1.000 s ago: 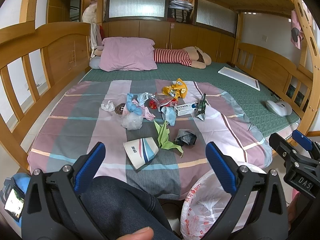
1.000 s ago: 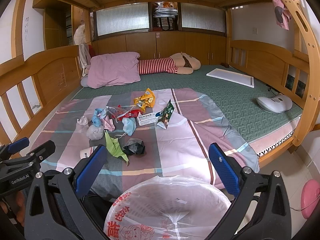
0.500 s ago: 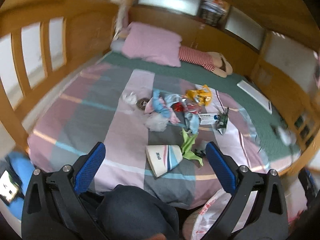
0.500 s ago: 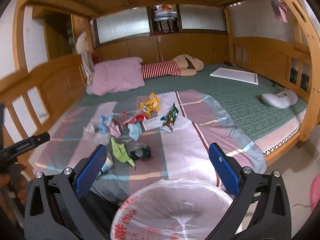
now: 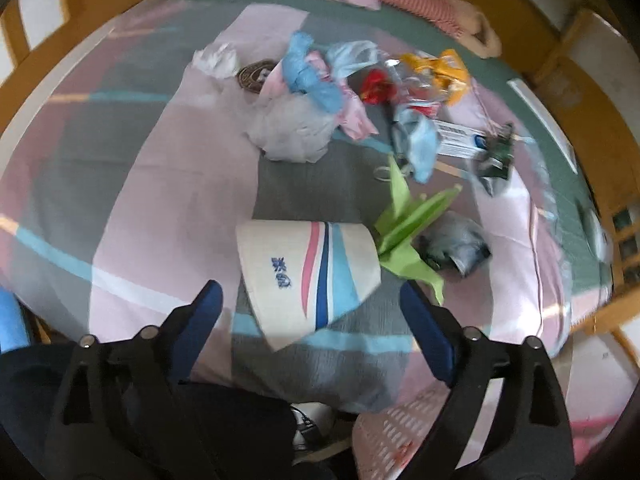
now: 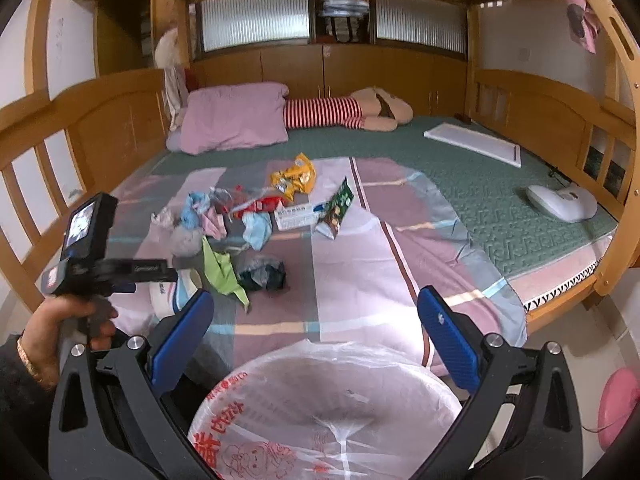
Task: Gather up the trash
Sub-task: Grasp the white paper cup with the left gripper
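Observation:
A flattened white paper cup (image 5: 310, 270) with pink and blue stripes lies on the striped blanket (image 5: 132, 184), just ahead of my open left gripper (image 5: 314, 322). Beside it lie green paper (image 5: 408, 220) and a dark crumpled bag (image 5: 460, 242). Farther back lies a pile of wrappers and tissues (image 5: 320, 92). My right gripper (image 6: 316, 334) is open and empty above a bin lined with a white plastic bag (image 6: 324, 412). The left gripper's body (image 6: 92, 264) shows in the right wrist view, over the cup (image 6: 176, 292).
A pink pillow (image 6: 236, 120) and a striped plush toy (image 6: 344, 112) lie at the bed's far end. A white board (image 6: 472, 144) and a white device (image 6: 560, 200) lie on the green mat at right. Wooden rails (image 6: 60, 128) bound the bed.
My left gripper has moved forward and tilted down over the blanket, so the paper cup is now close in front of its fingers. The right gripper stays over the bin.

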A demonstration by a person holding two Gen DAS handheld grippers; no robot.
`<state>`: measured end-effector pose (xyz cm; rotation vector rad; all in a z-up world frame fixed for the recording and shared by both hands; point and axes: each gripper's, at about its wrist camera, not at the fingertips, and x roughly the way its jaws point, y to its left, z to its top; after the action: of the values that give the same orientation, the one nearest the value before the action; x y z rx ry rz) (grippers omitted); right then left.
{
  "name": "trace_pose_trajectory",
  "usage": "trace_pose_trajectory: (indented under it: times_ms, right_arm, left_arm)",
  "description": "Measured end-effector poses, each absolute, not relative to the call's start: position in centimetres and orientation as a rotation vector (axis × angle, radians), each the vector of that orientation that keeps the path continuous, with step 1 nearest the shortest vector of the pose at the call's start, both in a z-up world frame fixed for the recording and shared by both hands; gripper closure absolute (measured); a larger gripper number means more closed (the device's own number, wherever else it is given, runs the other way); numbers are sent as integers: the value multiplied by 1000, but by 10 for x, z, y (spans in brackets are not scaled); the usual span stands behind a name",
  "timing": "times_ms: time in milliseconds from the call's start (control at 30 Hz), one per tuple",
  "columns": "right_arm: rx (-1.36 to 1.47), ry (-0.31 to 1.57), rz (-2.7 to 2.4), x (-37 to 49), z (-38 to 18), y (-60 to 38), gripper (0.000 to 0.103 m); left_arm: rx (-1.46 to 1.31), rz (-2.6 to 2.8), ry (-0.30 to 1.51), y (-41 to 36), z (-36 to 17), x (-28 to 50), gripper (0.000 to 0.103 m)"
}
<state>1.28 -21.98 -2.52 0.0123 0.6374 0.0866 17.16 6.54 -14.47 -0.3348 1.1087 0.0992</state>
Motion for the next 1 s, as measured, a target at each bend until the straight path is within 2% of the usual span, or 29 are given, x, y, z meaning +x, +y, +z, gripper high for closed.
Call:
trace_pose_trajectory:
  times_ms: [33, 267, 467, 600, 767, 1000]
  right_arm:
    - [20, 657, 84, 17, -28, -220, 3]
    - [54, 752, 79, 38, -48, -206, 3]
    - [-2, 758, 81, 50, -54, -177, 3]
    - [18, 773, 108, 55, -57, -166, 3]
    - [13, 781, 107, 58, -61, -163, 3]
    - [76, 784, 113, 63, -68, -174, 3]
  left_arm:
    - [-338, 105, 1096, 65, -148, 176, 4]
    - [-430, 159, 1237, 72, -200, 199, 4]
    - [-368, 163, 1244, 69, -206, 202, 4]
    - [-365, 185, 1219, 73, -205, 200, 12]
    - [-427, 184, 1151, 84, -197, 197, 14]
    - [-434, 324, 870, 107, -152, 174, 13]
